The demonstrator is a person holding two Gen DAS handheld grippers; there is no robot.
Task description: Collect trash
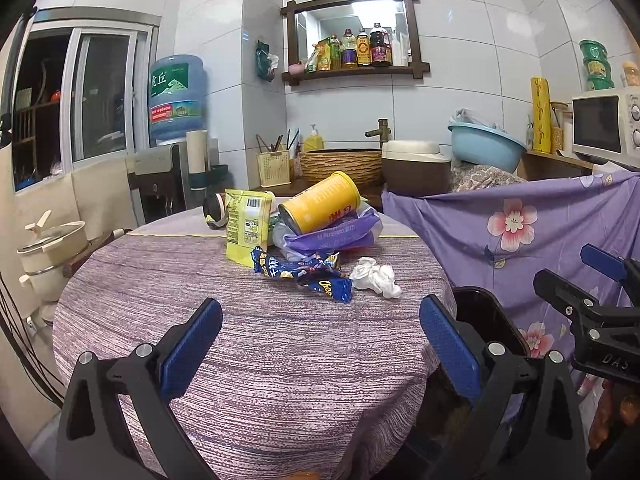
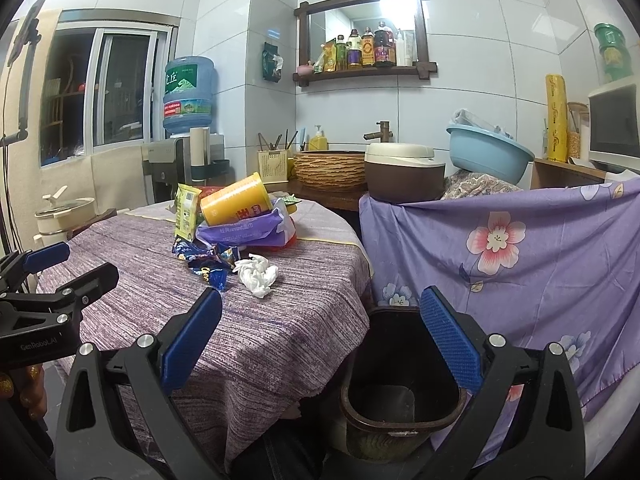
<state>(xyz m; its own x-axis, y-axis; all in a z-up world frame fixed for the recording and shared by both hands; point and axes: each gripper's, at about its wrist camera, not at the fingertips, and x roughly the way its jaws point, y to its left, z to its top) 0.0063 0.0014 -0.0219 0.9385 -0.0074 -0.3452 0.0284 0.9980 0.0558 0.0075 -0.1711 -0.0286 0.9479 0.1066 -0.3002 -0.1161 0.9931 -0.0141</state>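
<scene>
A pile of trash lies on the round table point(image 1: 248, 360): a yellow can point(image 1: 320, 204) on its side on a purple plastic bag point(image 1: 336, 234), a yellow-green snack pouch point(image 1: 246, 224), blue wrappers point(image 1: 312, 276) and a crumpled white tissue point(image 1: 376, 278). The same tissue point(image 2: 256, 274), blue wrappers point(image 2: 208, 264) and yellow can point(image 2: 236, 200) show in the right wrist view. A dark bin point(image 2: 400, 384) stands on the floor right of the table. My left gripper point(image 1: 320, 344) is open and empty over the table, short of the trash. My right gripper point(image 2: 320, 340) is open and empty above the bin's left rim.
A purple floral cloth point(image 2: 520, 264) hangs to the right of the bin point(image 1: 488, 320). Behind the table a counter holds a woven basket point(image 1: 340, 164), a rice cooker point(image 1: 416, 168) and a blue basin point(image 1: 486, 146). A pot point(image 1: 52, 248) stands at the left.
</scene>
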